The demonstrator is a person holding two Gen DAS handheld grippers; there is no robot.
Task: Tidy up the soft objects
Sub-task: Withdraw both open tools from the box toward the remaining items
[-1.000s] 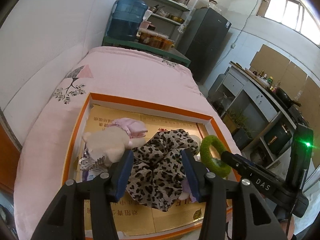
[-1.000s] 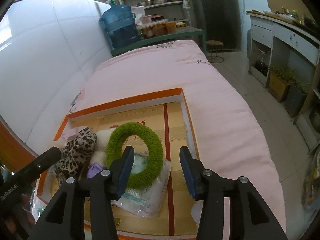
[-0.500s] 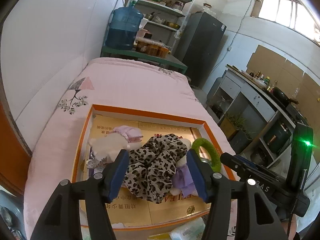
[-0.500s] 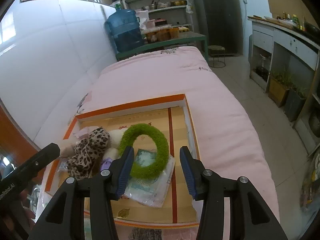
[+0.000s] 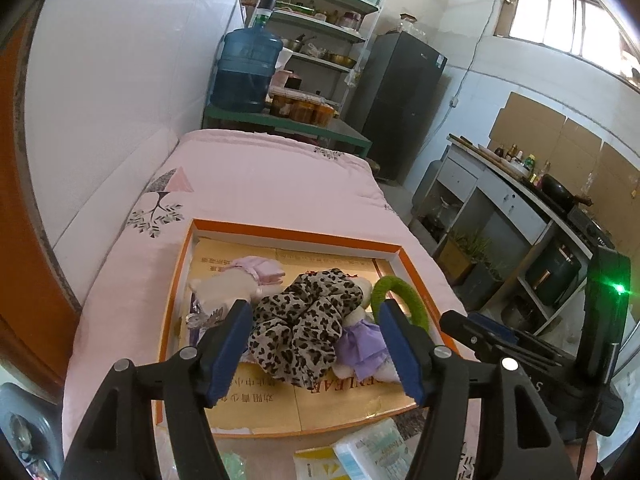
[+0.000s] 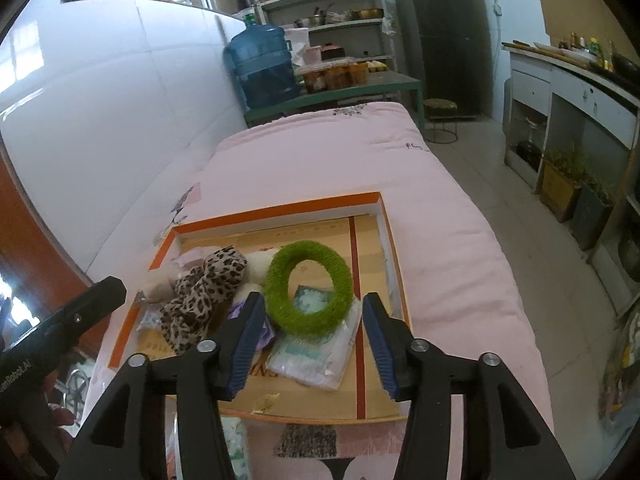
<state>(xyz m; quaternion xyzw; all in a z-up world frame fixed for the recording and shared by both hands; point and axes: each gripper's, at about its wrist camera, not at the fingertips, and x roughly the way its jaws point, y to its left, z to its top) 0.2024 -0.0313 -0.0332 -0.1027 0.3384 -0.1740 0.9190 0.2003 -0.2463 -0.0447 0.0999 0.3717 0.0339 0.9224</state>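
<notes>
An orange-rimmed shallow box (image 5: 296,233) (image 6: 276,209) lies on a pink bed. In it are a leopard-print scrunchie (image 5: 304,324) (image 6: 200,296), a green fuzzy ring (image 5: 404,300) (image 6: 309,292), a small plush with a purple dress (image 5: 362,350), a pale plush toy (image 5: 224,286) and a pink cloth (image 5: 256,266). The ring rests on a clear tissue packet (image 6: 316,344). My left gripper (image 5: 314,354) is open and empty above the near side of the box. My right gripper (image 6: 310,340) is open and empty, above the packet.
Tissue packs (image 5: 372,454) lie on the bed in front of the box. A white wall runs along the left. A blue water jug (image 5: 248,72), shelves and a dark fridge (image 5: 400,104) stand beyond the bed. A counter (image 6: 572,92) and floor are at the right.
Both grippers have pulled back and up from the box, so the objects look smaller and farther. Both stay open. The objects in the box have not moved.
</notes>
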